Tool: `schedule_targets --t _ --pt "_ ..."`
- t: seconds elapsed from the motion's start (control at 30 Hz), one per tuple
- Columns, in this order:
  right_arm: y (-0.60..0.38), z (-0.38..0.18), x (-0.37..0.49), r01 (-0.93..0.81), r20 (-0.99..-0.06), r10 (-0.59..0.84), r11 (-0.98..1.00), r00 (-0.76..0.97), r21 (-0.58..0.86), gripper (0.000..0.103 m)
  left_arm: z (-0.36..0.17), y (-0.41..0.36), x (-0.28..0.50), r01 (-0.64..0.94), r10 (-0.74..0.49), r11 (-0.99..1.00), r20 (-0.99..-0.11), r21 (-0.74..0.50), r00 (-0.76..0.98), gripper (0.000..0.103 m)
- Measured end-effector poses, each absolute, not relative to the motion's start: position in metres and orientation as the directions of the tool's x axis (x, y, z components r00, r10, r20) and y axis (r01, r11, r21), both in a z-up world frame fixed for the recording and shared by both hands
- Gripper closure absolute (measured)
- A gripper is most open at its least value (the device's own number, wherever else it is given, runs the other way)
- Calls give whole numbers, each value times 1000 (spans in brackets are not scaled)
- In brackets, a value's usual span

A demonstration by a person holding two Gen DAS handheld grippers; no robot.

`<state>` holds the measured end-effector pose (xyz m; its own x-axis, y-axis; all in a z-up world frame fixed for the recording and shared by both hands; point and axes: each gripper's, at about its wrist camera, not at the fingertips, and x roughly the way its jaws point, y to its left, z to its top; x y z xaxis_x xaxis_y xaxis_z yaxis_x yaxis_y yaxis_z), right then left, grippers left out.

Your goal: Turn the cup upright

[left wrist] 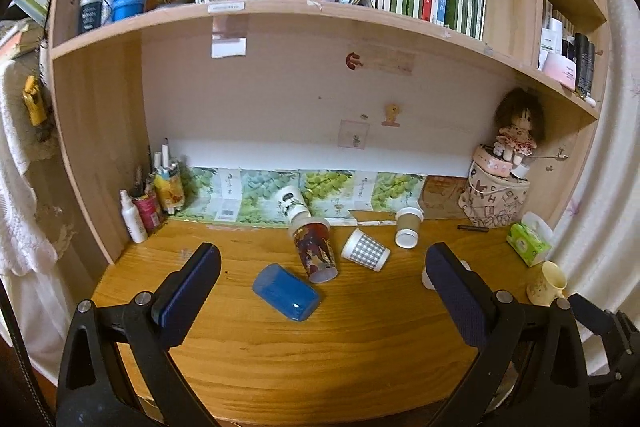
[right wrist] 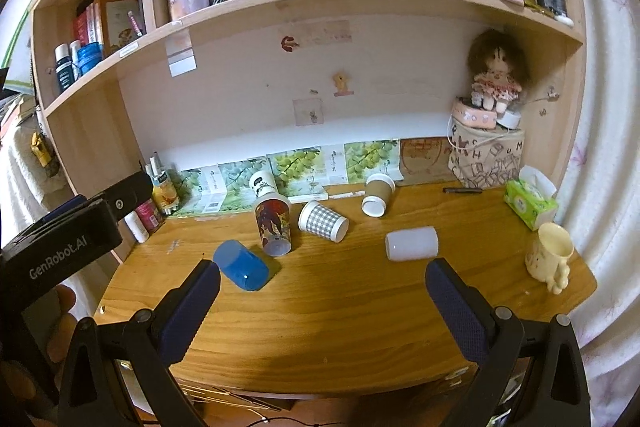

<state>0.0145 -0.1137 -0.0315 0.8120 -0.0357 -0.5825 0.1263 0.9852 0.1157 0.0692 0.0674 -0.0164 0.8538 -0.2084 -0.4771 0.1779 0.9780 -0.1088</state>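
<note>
Cups lie tipped over on the table; both grippers hover wide apart, holding nothing.

The blue cup (left wrist: 286,291) lies on its side near the table's (left wrist: 320,359) front, at 12 o'clock just ahead of the left gripper (left wrist: 320,281). A good grasp likely closes across its sides, then rotates the mouth up. At its 1 o'clock a patterned cup (left wrist: 315,250) and checked cup (left wrist: 365,250) crowd close. The white cup (right wrist: 412,243) lies at 12 o'clock from the right gripper (right wrist: 322,293); a yellow mug (right wrist: 550,257) stands at 3 o'clock.
</note>
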Motion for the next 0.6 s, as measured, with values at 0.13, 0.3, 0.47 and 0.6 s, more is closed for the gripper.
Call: schedule_targets --t 0.13,0.3,0.47,0.6 --pt "-111 -35 17 148 -608 -48 982 793 115 0 -23 63 78 220 -251 968 -521 -121 816 1" --pt "-113 -43 21 179 -656 -54 976 752 125 0 -31 60 82 242 -278 960 -556 -139 783 1" --pt "-115 -53 27 184 -705 -38 974 708 131 0 -43 60 91 226 -283 959 -617 -171 734 1" --pt "-121 -64 33 180 -749 -7 972 663 151 0 -55 58 99 195 -271 963 -667 -188 694 1"
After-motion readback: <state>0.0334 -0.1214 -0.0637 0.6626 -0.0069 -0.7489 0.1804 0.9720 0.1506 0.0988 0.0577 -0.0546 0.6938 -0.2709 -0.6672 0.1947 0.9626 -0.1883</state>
